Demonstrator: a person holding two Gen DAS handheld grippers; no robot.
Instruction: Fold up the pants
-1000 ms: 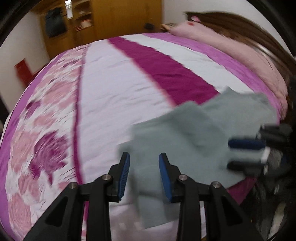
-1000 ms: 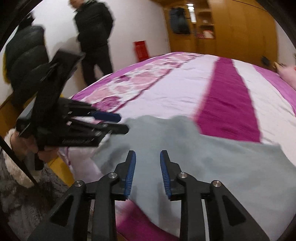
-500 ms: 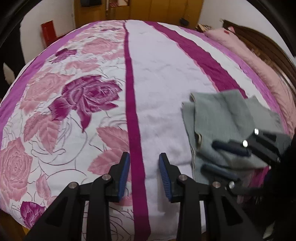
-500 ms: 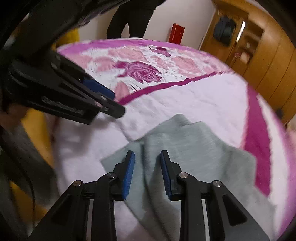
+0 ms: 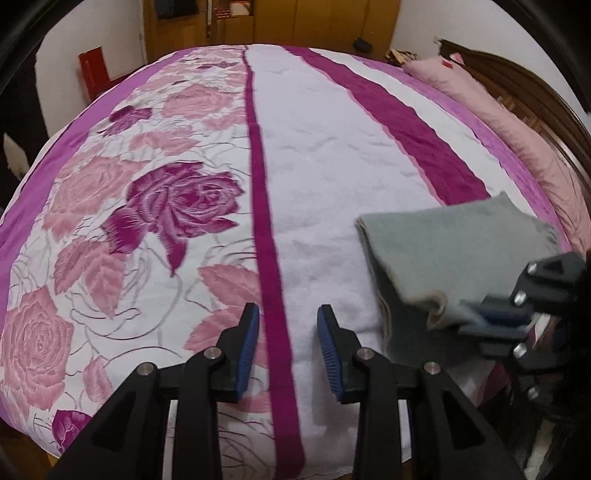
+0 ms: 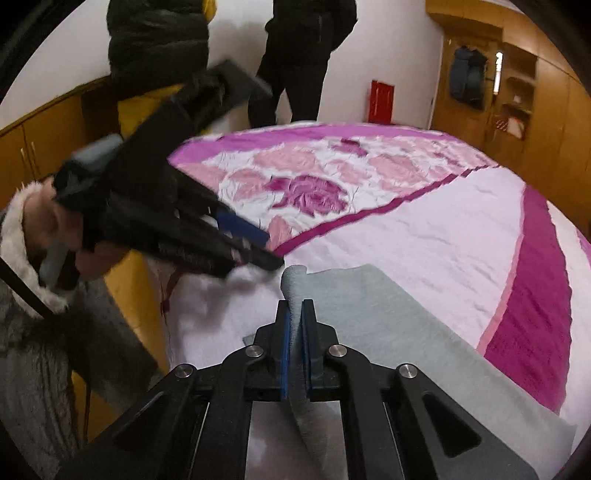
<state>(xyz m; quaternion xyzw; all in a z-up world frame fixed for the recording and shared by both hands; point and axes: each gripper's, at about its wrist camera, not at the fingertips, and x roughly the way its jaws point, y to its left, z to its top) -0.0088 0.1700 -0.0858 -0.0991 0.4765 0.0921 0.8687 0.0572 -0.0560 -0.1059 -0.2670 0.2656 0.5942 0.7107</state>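
Note:
The grey pants [image 5: 458,243] lie folded near the bed's near right edge; they also show in the right wrist view [image 6: 373,317]. My right gripper [image 6: 295,314] is shut on a raised fold at the pants' near edge, and it shows at the right of the left wrist view [image 5: 476,321]. My left gripper [image 5: 288,328] is open and empty, above the bedspread left of the pants. It also shows in the right wrist view [image 6: 258,247], left of the pants.
A pink and magenta floral bedspread [image 5: 192,199] covers the bed. A pink pillow [image 5: 491,107] and wooden headboard [image 5: 524,88] are at the right. Wooden wardrobes [image 5: 295,22] stand behind. Two people [image 6: 299,55] stand beyond the bed's far side.
My right gripper has closed on a fold of the pants' edge. My left gripper has moved off the pants to the left and stays open.

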